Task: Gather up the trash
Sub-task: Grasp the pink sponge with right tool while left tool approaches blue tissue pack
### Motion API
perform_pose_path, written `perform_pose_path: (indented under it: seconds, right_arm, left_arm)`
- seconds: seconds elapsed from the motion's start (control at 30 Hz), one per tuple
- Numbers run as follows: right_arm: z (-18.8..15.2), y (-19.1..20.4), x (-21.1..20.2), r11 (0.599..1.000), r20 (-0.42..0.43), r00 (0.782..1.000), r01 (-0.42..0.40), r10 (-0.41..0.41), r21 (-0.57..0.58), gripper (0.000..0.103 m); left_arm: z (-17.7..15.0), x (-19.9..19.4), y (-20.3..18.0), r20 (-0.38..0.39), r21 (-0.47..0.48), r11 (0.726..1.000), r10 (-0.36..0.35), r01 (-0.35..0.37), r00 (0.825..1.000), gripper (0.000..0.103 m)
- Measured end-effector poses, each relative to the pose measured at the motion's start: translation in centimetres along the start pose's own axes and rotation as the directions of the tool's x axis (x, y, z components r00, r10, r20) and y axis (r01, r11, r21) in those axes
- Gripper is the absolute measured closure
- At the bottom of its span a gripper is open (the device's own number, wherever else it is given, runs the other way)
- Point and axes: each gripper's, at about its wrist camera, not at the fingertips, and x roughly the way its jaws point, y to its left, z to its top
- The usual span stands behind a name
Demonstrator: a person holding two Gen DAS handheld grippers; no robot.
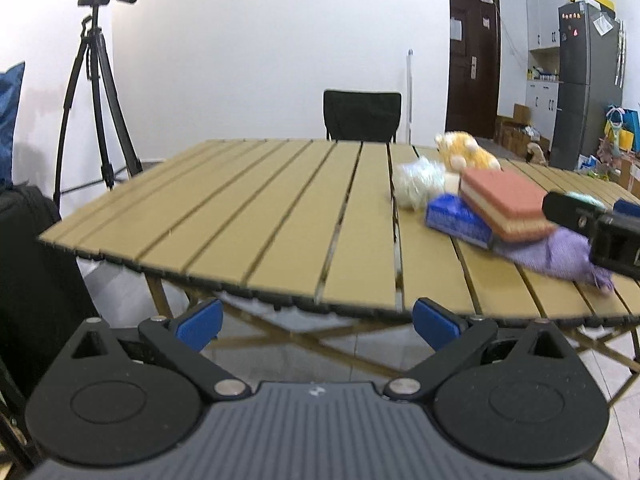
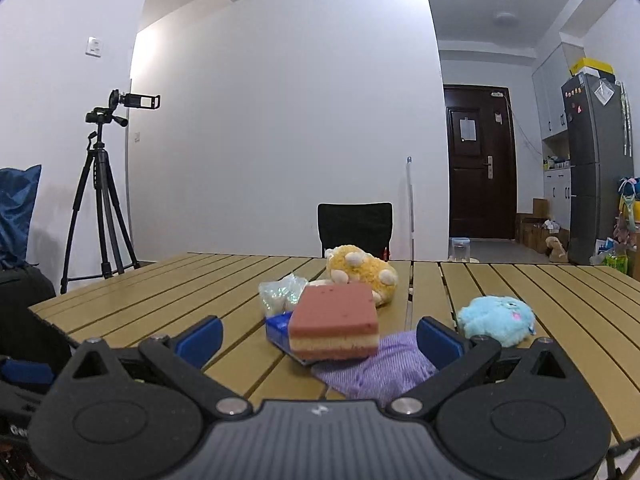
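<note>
Jaws stand apart and empty on both the right gripper (image 2: 320, 334) and the left gripper (image 1: 318, 322). Just beyond the right one, centre frame, a sponge (image 2: 335, 322) leans on a blue packet (image 2: 278, 326). Behind, the crumpled plastic wrapper (image 2: 280, 294) looks light, soft and crackly; pinch a raised fold.
</note>
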Motion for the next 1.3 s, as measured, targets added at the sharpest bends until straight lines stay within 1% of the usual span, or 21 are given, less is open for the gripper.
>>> perform_pose_path:
  seconds: [0.1, 0.2, 0.43, 0.57, 0.63, 0.7, 0.77, 0.8, 0.87, 0.9, 1.13, 1.3]
  right_arm:
    - [0.1, 0.0, 1.6, 1.000, -0.002, 1.000, 0.012, -0.012, -0.015, 0.000]
    - [0.3, 0.3, 3.5, 0.999, -0.007, 1.000, 0.029, -0.030, -0.031, 0.000]
    - [0.6, 0.9, 7.5, 0.997, -0.071, 0.995, 0.065, -0.068, -0.044, 0.000]
    - [0.5, 1.0, 9.6, 0.996, -0.103, 0.991, 0.075, -0.079, -0.041, 0.003]
    - [0.2, 1.1, 10.6, 0.995, -0.131, 0.987, 0.086, -0.091, -0.046, 0.010]
    - [-0.1, 1.0, 11.2, 0.995, -0.150, 0.984, 0.095, -0.100, -0.040, 0.014]
    - [-0.2, 1.0, 11.6, 0.995, -0.164, 0.981, 0.099, -0.103, -0.028, 0.019]
    - [-0.2, 1.0, 11.6, 0.994, -0.162, 0.981, 0.102, -0.105, -0.027, 0.025]
    - [-0.2, 1.0, 11.6, 0.994, -0.160, 0.981, 0.104, -0.108, -0.030, 0.030]
    - [-0.2, 1.1, 11.6, 0.993, -0.163, 0.980, 0.111, -0.115, -0.036, 0.034]
    - [-0.2, 1.3, 11.3, 0.992, -0.148, 0.982, 0.113, -0.120, -0.055, 0.034]
    - [0.3, 0.5, 10.0, 0.993, -0.094, 0.989, 0.110, -0.112, -0.032, 0.034]
  left_arm:
    - [1.0, 0.9, -0.1, 0.019, 0.001, 1.000, -0.005, 0.005, 1.000, 0.000]
    - [1.9, 2.1, -0.3, 0.018, 0.001, 1.000, 0.001, -0.001, 1.000, 0.000]
    - [3.7, 4.9, -0.3, 0.014, 0.010, 1.000, 0.019, -0.019, 1.000, 0.000]
    - [4.1, 6.1, -0.2, 0.001, 0.008, 1.000, 0.019, -0.019, 1.000, 0.000]
    - [4.1, 6.4, -0.2, -0.006, 0.006, 1.000, 0.015, -0.015, 1.000, 0.000]
    - [4.1, 6.6, -0.2, -0.009, 0.006, 1.000, 0.013, -0.013, 1.000, 0.000]
    - [4.1, 6.7, -0.2, -0.012, 0.005, 1.000, 0.009, -0.009, 1.000, 0.000]
    - [4.2, 6.8, -0.2, -0.014, 0.005, 1.000, 0.007, -0.007, 1.000, 0.000]
    - [4.2, 6.9, -0.3, -0.019, 0.008, 1.000, 0.006, -0.005, 1.000, 0.000]
    - [4.2, 6.9, -0.3, -0.021, 0.009, 1.000, 0.005, -0.005, 1.000, 0.000]
    - [5.0, 7.0, -0.6, -0.023, -0.008, 1.000, -0.011, 0.010, 1.000, 0.000]
    - [5.8, 6.8, -1.9, -0.010, 0.003, 1.000, -0.030, 0.030, 0.999, 0.000]
